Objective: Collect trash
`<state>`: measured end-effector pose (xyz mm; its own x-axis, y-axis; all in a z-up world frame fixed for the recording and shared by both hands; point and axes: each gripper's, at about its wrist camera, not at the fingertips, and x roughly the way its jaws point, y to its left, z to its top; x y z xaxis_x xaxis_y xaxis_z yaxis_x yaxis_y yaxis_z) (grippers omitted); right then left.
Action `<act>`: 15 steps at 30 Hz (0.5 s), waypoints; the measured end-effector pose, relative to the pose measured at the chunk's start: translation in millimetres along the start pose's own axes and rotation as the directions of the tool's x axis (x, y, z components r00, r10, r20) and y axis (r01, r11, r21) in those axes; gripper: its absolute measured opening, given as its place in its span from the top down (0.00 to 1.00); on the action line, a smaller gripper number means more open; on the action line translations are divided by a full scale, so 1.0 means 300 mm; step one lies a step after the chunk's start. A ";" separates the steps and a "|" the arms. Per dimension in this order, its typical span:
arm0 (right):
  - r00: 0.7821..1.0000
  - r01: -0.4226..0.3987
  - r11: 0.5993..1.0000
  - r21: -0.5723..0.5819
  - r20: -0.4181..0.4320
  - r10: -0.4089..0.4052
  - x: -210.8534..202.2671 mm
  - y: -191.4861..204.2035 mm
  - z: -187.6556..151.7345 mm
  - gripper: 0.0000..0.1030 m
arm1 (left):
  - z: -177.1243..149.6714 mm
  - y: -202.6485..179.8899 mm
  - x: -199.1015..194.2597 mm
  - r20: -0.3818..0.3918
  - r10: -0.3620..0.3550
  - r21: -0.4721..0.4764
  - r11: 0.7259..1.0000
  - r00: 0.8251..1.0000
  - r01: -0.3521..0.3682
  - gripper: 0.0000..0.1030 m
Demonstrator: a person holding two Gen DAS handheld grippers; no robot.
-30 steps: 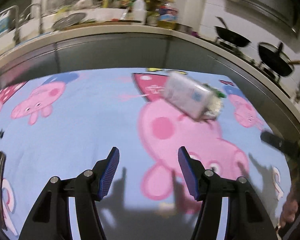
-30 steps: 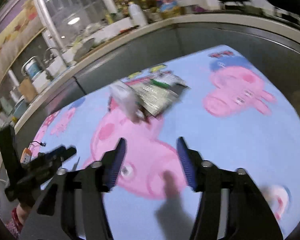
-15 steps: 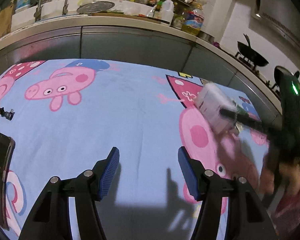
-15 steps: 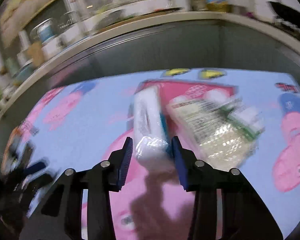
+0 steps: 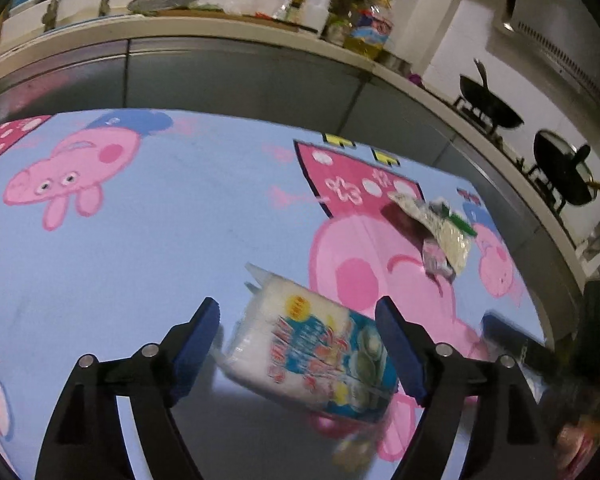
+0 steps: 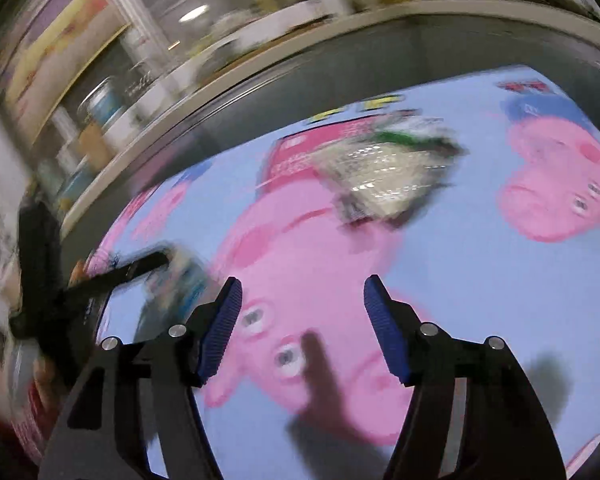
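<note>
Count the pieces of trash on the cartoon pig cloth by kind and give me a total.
Tissue packs: 1, the blue-and-white tissue pack between the open fingers of the left gripper.
Crinkled clear wrappers: 1, the clear wrapper further back on the cloth.
Total: 2

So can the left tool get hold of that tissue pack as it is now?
Probably yes. The tissue pack already sits between the left tool's wide-open jaws, which have just been opening. Nothing blocks it; the pads do not look pressed on it yet, so closing should grip it.
</note>
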<state>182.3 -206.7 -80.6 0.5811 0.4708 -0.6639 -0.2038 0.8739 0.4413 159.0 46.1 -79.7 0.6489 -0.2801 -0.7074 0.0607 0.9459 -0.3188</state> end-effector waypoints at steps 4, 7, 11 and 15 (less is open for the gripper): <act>0.997 0.044 0.988 0.149 0.052 -0.052 0.012 -0.150 0.097 0.39 | -0.024 0.002 0.005 -0.005 0.028 0.008 1.000 1.000 -0.028 0.22; 0.997 0.027 0.977 0.210 0.063 -0.041 0.070 -0.206 0.174 0.39 | -0.037 0.022 -0.006 -0.009 0.045 -0.003 0.999 0.999 -0.045 0.22; 0.998 0.043 0.974 0.221 0.043 -0.054 0.151 -0.237 0.245 0.44 | -0.064 0.054 -0.030 -0.024 0.058 -0.033 0.998 0.998 -0.059 0.22; 1.000 -0.009 0.982 0.187 -0.009 0.011 0.210 -0.181 0.223 0.73 | -0.083 0.078 -0.038 -0.054 0.040 -0.066 0.997 0.998 -0.044 0.22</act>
<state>282.6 -232.5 -106.1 0.5716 0.4815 -0.6644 -0.0583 0.8315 0.5524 134.1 67.2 -94.7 0.6089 -0.2504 -0.7527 -0.0181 0.9443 -0.3287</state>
